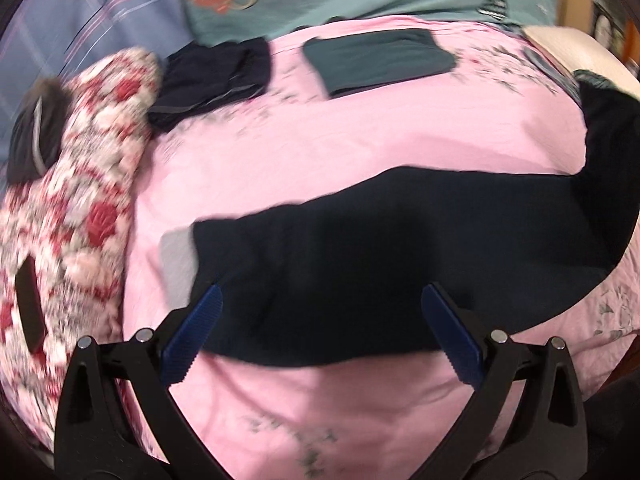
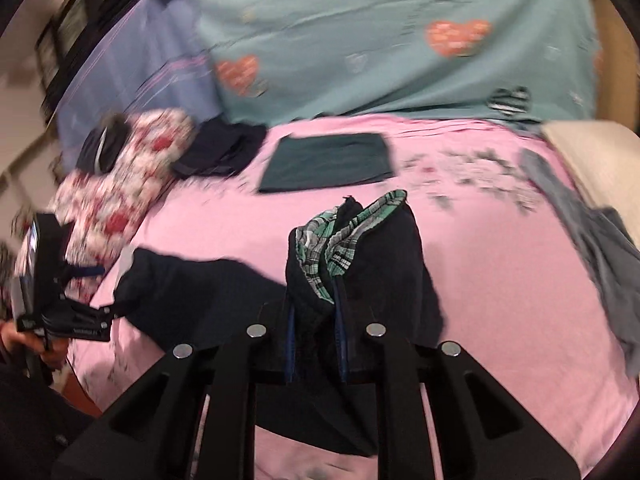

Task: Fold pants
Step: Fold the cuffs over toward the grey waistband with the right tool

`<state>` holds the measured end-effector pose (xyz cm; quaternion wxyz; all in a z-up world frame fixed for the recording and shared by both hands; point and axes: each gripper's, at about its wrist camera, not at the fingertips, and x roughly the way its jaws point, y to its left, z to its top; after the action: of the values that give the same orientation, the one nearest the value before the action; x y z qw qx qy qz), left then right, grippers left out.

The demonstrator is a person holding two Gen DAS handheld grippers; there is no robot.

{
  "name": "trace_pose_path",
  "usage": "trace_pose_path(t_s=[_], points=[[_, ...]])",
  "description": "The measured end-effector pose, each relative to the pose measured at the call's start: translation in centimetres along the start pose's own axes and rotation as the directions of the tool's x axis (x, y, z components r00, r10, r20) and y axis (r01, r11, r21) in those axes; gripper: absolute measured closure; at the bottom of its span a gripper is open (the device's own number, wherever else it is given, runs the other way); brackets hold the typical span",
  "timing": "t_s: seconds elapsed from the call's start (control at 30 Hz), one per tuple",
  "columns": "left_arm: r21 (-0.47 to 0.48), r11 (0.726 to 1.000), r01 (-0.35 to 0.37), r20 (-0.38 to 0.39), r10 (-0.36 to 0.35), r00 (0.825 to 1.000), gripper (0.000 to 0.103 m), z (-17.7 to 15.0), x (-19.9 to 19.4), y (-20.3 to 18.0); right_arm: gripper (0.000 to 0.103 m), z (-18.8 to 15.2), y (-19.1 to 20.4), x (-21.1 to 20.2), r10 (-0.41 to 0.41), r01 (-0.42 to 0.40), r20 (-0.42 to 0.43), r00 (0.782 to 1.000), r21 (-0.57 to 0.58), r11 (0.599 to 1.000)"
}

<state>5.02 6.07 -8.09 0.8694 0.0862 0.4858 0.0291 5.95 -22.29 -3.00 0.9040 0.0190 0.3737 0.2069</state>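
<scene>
Left wrist: left claw (image 1: 320, 316) gapes wide, empty, over dark pants (image 1: 400, 248) lying across the pink bed (image 1: 360, 140); right wrist: right claw (image 2: 314, 344) clamped on the pants' waistband, plaid lining (image 2: 340, 236) showing, lifted off the bed.
</scene>
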Motion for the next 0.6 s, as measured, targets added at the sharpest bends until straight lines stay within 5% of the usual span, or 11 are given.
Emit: trace_pose_path(t_s=[0.2,0.33,0.43,0.53,0.6], points=[[-0.107,0.994,-0.021,-0.040,0.016,0.999,0.002,-3.0,0.2,4.1,0.087,-4.4,8.8,8.8,0.026,-0.088,-0.221,0.975,-0.275,0.957],[-0.159,0.987,-0.037,-0.048,0.030,0.998,0.002,-4.7,0.1,6.3,0.080,-6.8,10.4,11.5,-0.016,-0.106,-0.317,0.948,-0.364,0.925],[-0.186,0.982,-0.030,-0.062,0.019,0.998,0.002,-5.3,0.6,7.2,0.053,-6.7,10.9,11.7,0.001,-0.146,-0.359,0.933,-0.376,0.915],[-0.177,0.984,-0.018,-0.048,0.010,0.999,0.002,-5.1,0.5,7.1,0.053,-5.5,10.4,9.6,0.087,-0.229,-0.385,0.919,-0.342,0.911],[-0.170,0.985,-0.010,-0.034,0.004,0.999,0.002,-4.7,0.6,6.7,0.053,-4.1,7.8,7.7,0.186,-0.267,-0.355,0.916,-0.195,0.944]])
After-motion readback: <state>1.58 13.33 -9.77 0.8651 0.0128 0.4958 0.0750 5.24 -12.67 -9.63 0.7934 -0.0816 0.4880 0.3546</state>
